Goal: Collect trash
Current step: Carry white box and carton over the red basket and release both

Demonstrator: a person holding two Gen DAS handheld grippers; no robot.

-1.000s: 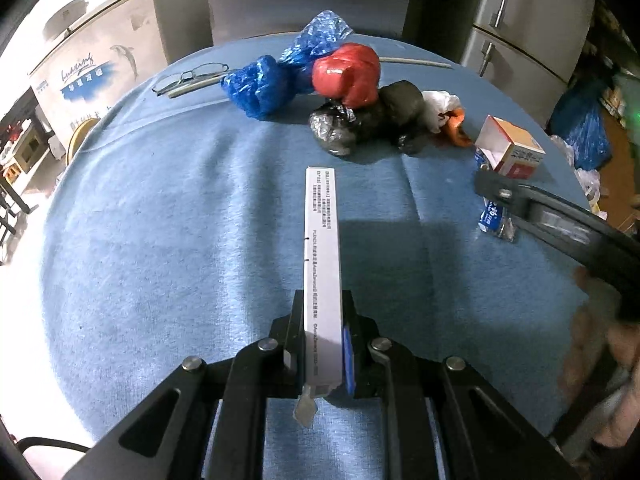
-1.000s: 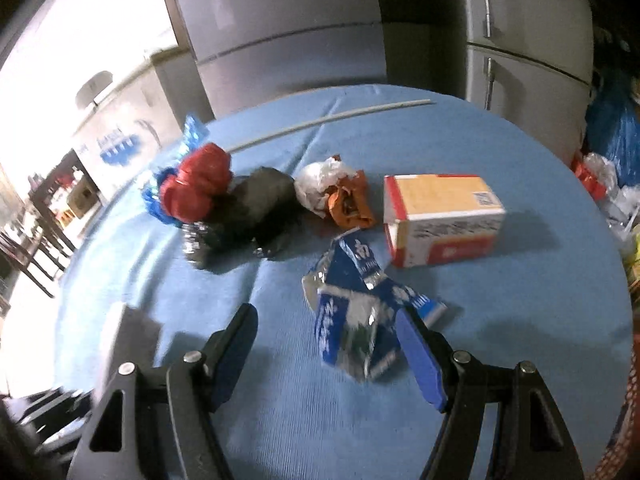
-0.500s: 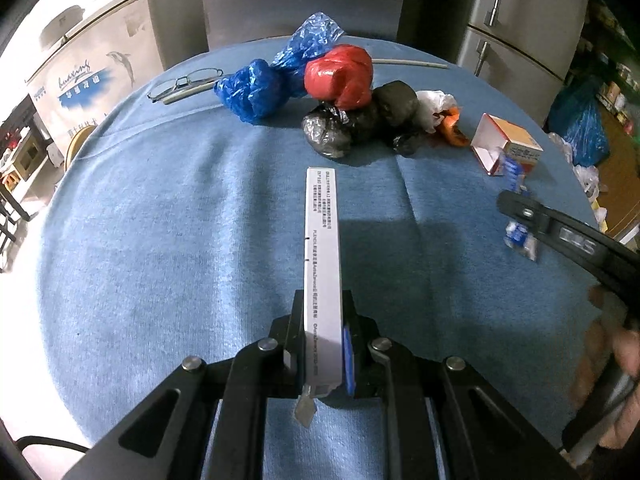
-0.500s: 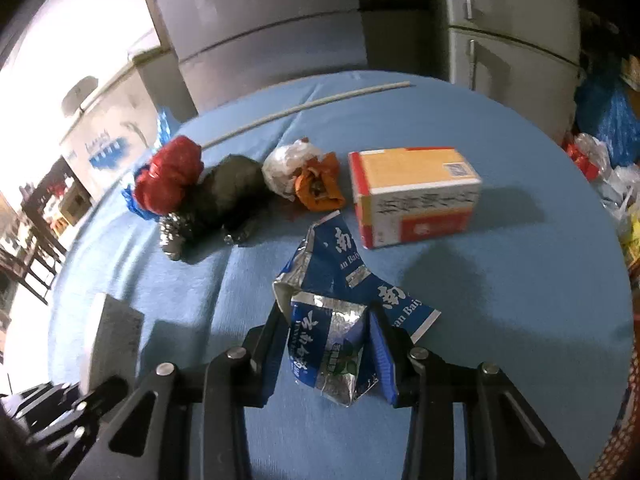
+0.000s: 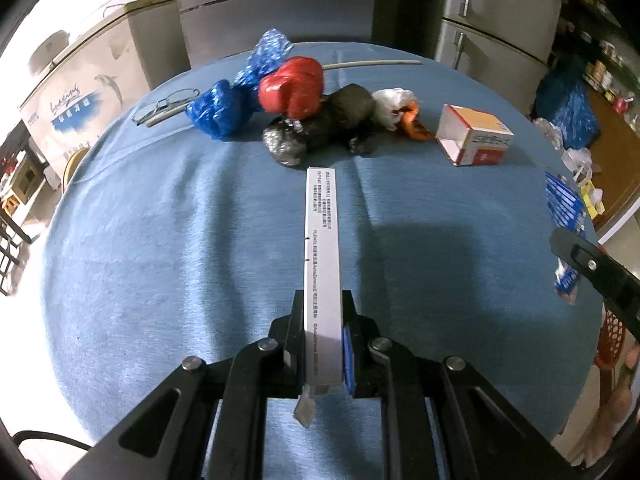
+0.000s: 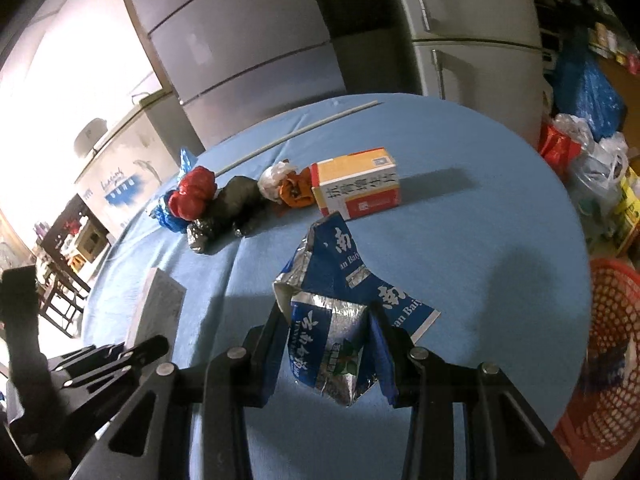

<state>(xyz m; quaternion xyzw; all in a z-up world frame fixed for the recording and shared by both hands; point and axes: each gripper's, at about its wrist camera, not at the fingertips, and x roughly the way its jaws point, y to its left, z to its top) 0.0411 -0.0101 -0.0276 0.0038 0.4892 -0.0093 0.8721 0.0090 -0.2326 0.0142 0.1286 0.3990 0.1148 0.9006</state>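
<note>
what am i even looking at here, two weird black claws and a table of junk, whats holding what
No robot here: a person carries a hand-held gripper in each hand, each with a camera looking along its two fingers. So each picture is one tool's own view.

The left hand-held gripper is shut on a flat white box. The right hand-held gripper is shut on a crumpled blue carton.

Still lying on the blue tablecloth: knotted blue, red and black bags, an orange and white box, a pair of glasses and a thin stick. A red basket stands beside the table.
</note>
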